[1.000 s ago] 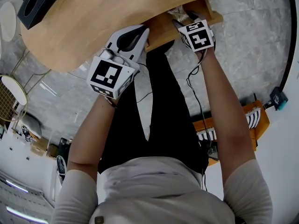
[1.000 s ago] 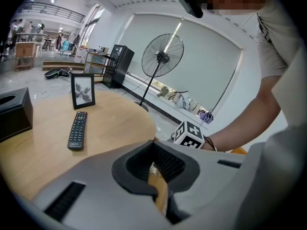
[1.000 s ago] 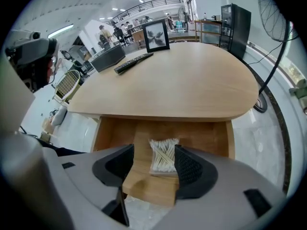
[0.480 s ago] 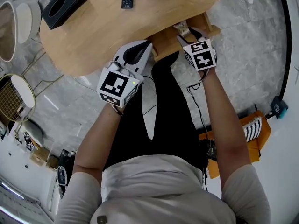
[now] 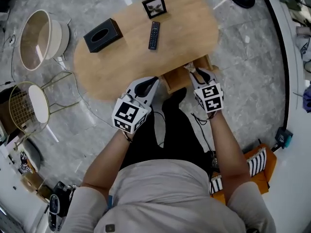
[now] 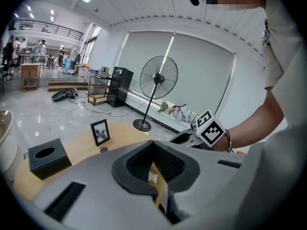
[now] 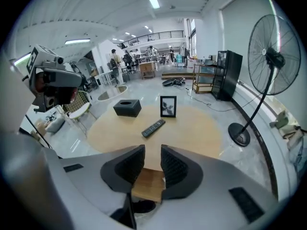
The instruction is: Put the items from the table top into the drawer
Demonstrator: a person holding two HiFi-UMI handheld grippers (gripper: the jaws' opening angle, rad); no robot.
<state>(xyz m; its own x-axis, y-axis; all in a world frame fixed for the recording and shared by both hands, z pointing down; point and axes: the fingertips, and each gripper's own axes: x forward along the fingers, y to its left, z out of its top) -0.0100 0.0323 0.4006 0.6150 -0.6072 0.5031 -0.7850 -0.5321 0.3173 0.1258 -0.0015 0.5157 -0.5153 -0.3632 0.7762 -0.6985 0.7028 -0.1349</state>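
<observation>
On the oval wooden table [image 5: 126, 62] lie a black remote [image 5: 154, 35], a black tissue box [image 5: 102, 34] and a small photo frame [image 5: 154, 6]. A wooden drawer [image 5: 182, 76] stands pulled out at the near edge. My left gripper [image 5: 143, 89] hovers over that edge, left of the drawer, with its jaws together and empty. My right gripper [image 5: 199, 74] hangs above the drawer's right end. Its jaws are closing with nothing between them. Through their gap the right gripper view shows the drawer [image 7: 148, 186], with the remote [image 7: 153, 127] beyond.
A standing fan [image 7: 268, 61] rises past the table's far right. A round cream tub [image 5: 41, 40] and a wire-frame stool [image 5: 29, 103] stand left of the table. An orange stand [image 5: 257, 164] sits on the floor at the right. The person's legs are under the drawer.
Both grippers have lifted up and back from the drawer. The right jaws have narrowed. The head view now takes in the whole table with the frame, remote and tissue box.
</observation>
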